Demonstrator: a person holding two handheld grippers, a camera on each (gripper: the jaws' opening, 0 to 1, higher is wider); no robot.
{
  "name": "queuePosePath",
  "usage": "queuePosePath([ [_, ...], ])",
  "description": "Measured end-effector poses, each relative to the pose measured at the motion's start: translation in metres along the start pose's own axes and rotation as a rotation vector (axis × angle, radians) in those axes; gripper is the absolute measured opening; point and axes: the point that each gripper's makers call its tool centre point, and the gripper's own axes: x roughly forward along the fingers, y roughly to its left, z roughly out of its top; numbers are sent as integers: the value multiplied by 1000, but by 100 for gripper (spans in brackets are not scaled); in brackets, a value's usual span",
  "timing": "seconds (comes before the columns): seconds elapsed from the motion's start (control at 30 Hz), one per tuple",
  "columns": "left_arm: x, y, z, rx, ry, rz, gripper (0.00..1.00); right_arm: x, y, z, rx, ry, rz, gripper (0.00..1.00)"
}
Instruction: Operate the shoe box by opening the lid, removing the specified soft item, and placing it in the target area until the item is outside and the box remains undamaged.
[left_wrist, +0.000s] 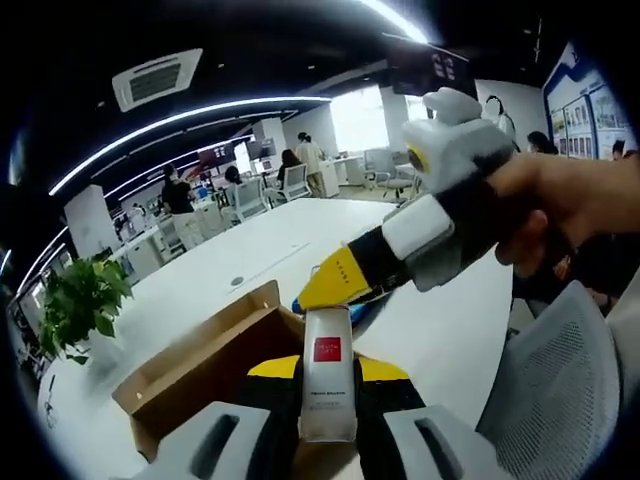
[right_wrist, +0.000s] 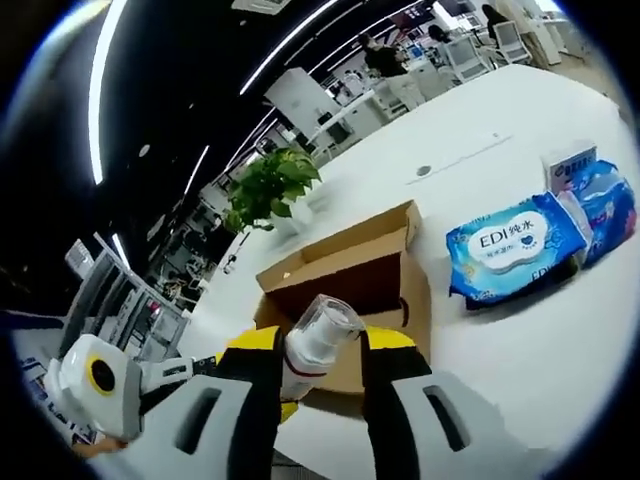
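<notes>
a white tube (left_wrist: 327, 375) is clamped between the jaws of the left gripper (left_wrist: 327, 400) and, seemingly, the right gripper (right_wrist: 318, 365) too — held above the open shoe box (right_wrist: 350, 275). wet-wipe packs (right_wrist: 515, 245) are seen beside it on the white table (right_wrist: 500, 350).

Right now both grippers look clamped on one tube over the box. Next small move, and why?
Probably open the right gripper and leave the tube to the left gripper. Both hold it above the open cardboard box, so carrying it toward the bare table needs one hand.
</notes>
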Motion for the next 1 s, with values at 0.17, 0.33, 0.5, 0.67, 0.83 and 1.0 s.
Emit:
queuePosePath([
  [0.17,4,0,-3,2,8,3,19,2,-4,-2,9,6,-18,26],
  [0.33,7,1,-4,-10,6,7,19,2,-4,0,10,-6,-16,23],
  [0.5,12,3,-11,-33,34,0,20,0,4,7,87,-43,36,18],
  [0.67,15,4,-13,-58,33,-10,20,0,8,7,-11,-31,19,17],
  [0.83,17,4,-16,-77,40,-29,20,-3,11,6,-38,-29,31,16],
  [1.0,19,-3,-17,-111,31,-83,20,-5,14,6,-189,-32,33,15],
])
